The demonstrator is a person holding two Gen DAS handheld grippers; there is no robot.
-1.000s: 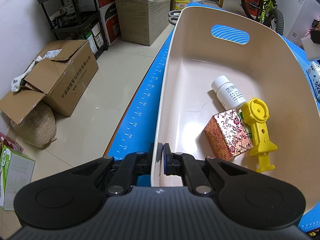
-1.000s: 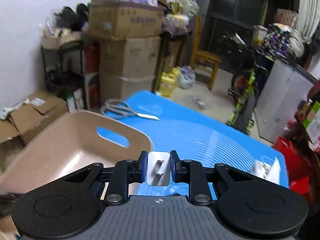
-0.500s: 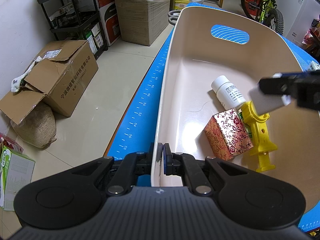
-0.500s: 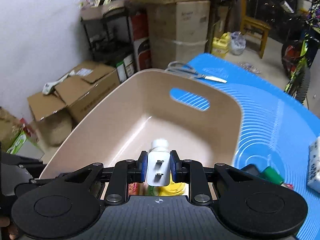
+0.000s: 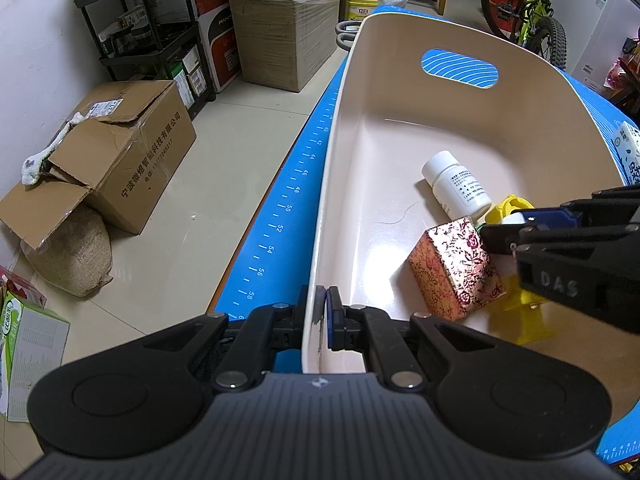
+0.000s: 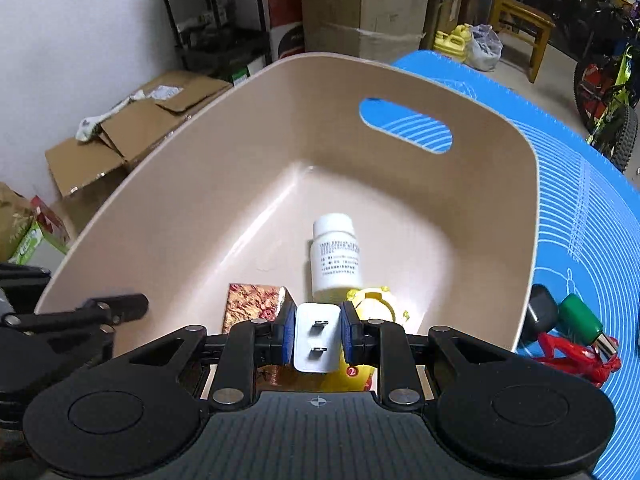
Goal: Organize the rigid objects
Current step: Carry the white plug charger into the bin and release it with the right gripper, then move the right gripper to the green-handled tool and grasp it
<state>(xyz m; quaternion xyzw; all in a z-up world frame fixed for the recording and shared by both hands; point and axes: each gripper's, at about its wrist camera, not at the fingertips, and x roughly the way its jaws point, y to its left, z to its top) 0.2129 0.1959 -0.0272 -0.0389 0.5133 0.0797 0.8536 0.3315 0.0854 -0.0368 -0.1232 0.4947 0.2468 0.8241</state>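
Blue ruled matting (image 5: 280, 216) covers the desk. On it, along the desk's left edge, sits a beige plastic basin (image 5: 540, 92) with a slot handle in its far wall. The left tool (image 5: 322, 312) is clamped on the basin's near-left rim, pads pressed to either side of the wall. The right tool (image 6: 317, 338) hangs inside the basin over the near end, closed on a white plug adapter (image 6: 316, 336) with its two prongs facing the camera. On the basin floor lie a white pill bottle (image 6: 337, 256) on its side, a floral-patterned box (image 5: 456, 266) and a yellow plastic part (image 6: 376, 304), all close together. Small items lie on the matting beside the basin's right wall: a green-capped object (image 6: 580, 316) and a red figure (image 6: 568, 354).
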